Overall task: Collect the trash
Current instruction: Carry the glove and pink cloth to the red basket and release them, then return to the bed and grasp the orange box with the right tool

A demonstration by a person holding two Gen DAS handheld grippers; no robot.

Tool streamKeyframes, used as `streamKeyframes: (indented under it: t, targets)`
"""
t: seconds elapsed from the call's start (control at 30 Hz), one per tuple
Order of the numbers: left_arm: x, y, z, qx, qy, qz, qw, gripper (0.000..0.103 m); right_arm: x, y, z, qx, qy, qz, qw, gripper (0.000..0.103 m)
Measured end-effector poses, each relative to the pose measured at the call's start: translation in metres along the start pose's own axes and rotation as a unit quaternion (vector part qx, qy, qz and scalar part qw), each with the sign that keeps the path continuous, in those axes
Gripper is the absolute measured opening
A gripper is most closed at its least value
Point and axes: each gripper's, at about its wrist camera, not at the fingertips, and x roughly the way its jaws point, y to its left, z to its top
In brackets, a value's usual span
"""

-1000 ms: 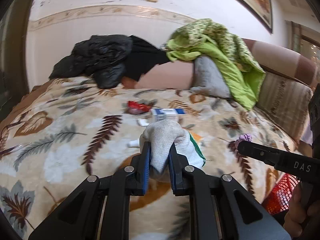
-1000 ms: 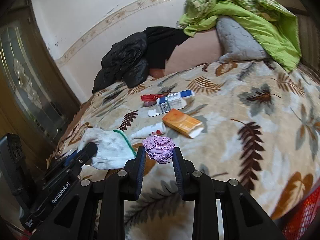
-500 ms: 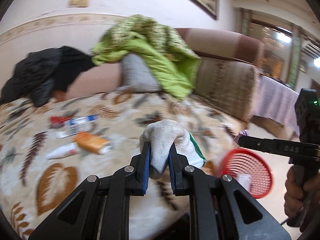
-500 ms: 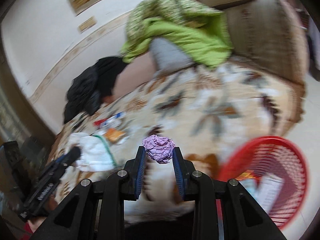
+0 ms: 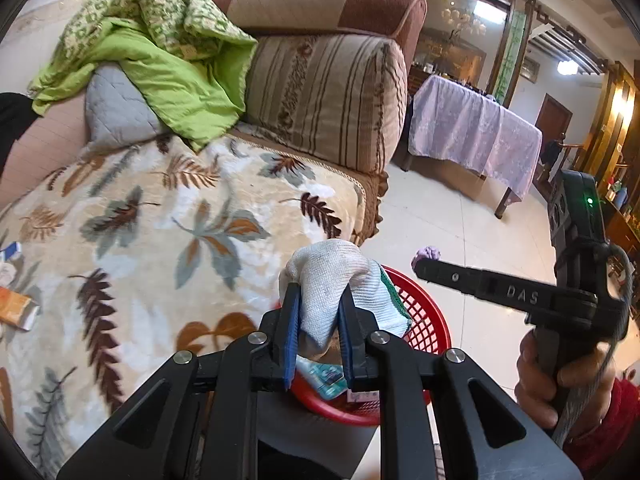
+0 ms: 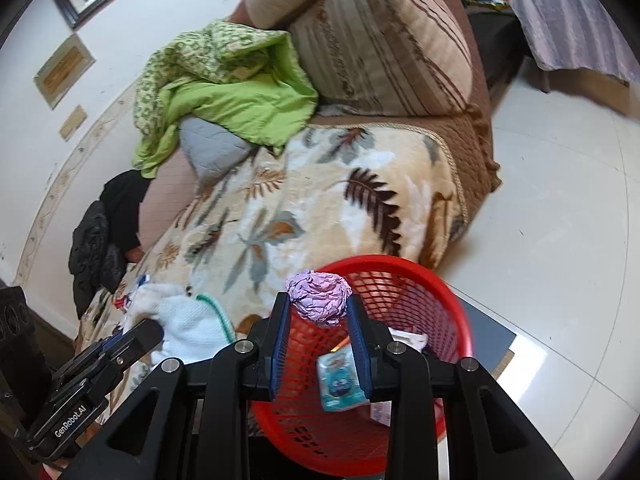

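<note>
My left gripper [image 5: 318, 294] is shut on a white knit glove [image 5: 332, 268] with a green cuff and holds it over the near rim of a red mesh basket [image 5: 424, 308] on the floor. My right gripper [image 6: 318, 306] is shut on a crumpled purple paper ball [image 6: 320, 290], which hangs above the same red basket [image 6: 452, 300]. A teal packet [image 6: 340, 376] and some paper lie inside it. In the left wrist view the right gripper [image 5: 424, 266] reaches in from the right, gripped by a hand. In the right wrist view the left gripper [image 6: 150, 328] and its glove [image 6: 192, 324] sit at lower left.
The basket stands against the front of a sofa covered by a leaf-print blanket [image 5: 160, 240]. An orange box [image 5: 16, 312] lies on it at far left. A green quilt [image 5: 168, 60], a striped cushion [image 5: 320, 96] and a black jacket [image 6: 100, 240] sit at the back. Beyond, a lilac-clothed table [image 5: 472, 132] stands on pale tiles.
Both grippers have swung right, away from the litter on the sofa, to above the red basket. The glove and the purple ball stayed in their jaws.
</note>
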Motion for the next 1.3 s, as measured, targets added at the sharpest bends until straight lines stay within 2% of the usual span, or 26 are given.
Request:
streamKeyframes:
  t: [0.07, 0.1, 0.17, 0.2, 0.47, 0.63, 0.8, 0.87, 1.0, 1.1, 1.17, 1.23, 1.3]
  targets:
    - [0.009, -0.004, 0.003, 0.003, 0.008, -0.006, 0.9999, 0.017, 0.003, -0.006, 0.001, 0.006, 0.003, -0.003, 1.0, 0.032]
    - [0.012, -0.005, 0.003, 0.003, 0.01, -0.011, 0.9999, 0.02, 0.003, -0.006, 0.001, 0.007, 0.004, -0.007, 1.0, 0.037]
    - [0.015, -0.007, 0.005, 0.002, 0.018, -0.018, 0.9997, 0.037, 0.004, -0.008, 0.002, 0.01, 0.004, -0.009, 1.0, 0.048]
    - [0.013, -0.005, 0.005, 0.002, 0.016, -0.017, 0.9997, 0.046, 0.003, -0.008, 0.002, 0.01, 0.0, -0.01, 1.0, 0.049]
    - [-0.018, 0.019, 0.003, -0.016, -0.015, 0.01, 0.9997, 0.047, -0.001, 0.01, 0.005, -0.005, -0.008, 0.001, 1.0, 0.049]
    - [-0.045, 0.056, -0.007, -0.042, -0.032, 0.043, 0.9977, 0.048, 0.004, 0.036, 0.002, -0.029, 0.001, 0.018, 0.999, 0.049]
    - [-0.069, 0.107, -0.025, -0.081, -0.038, 0.081, 0.9927, 0.048, 0.024, 0.077, -0.005, -0.066, 0.03, 0.044, 0.996, 0.05]
    - [-0.081, 0.134, -0.034, -0.099, -0.042, 0.105, 0.9887, 0.049, 0.034, 0.095, -0.009, -0.083, 0.043, 0.052, 0.994, 0.054]
    - [-0.105, 0.186, -0.052, -0.124, -0.053, 0.153, 0.979, 0.051, 0.061, 0.142, -0.019, -0.128, 0.074, 0.074, 0.986, 0.056]
    - [-0.128, 0.236, -0.065, -0.157, -0.069, 0.191, 0.9665, 0.052, 0.084, 0.182, -0.03, -0.164, 0.1, 0.095, 0.977, 0.058]
    - [-0.145, 0.276, -0.074, -0.184, -0.087, 0.214, 0.9554, 0.053, 0.104, 0.213, -0.039, -0.192, 0.123, 0.11, 0.967, 0.059]
    - [-0.157, 0.309, -0.083, -0.21, -0.098, 0.232, 0.9447, 0.053, 0.122, 0.239, -0.047, -0.212, 0.14, 0.123, 0.959, 0.059]
    - [-0.166, 0.341, -0.091, -0.236, -0.109, 0.234, 0.9368, 0.053, 0.147, 0.269, -0.054, -0.234, 0.159, 0.134, 0.95, 0.062]
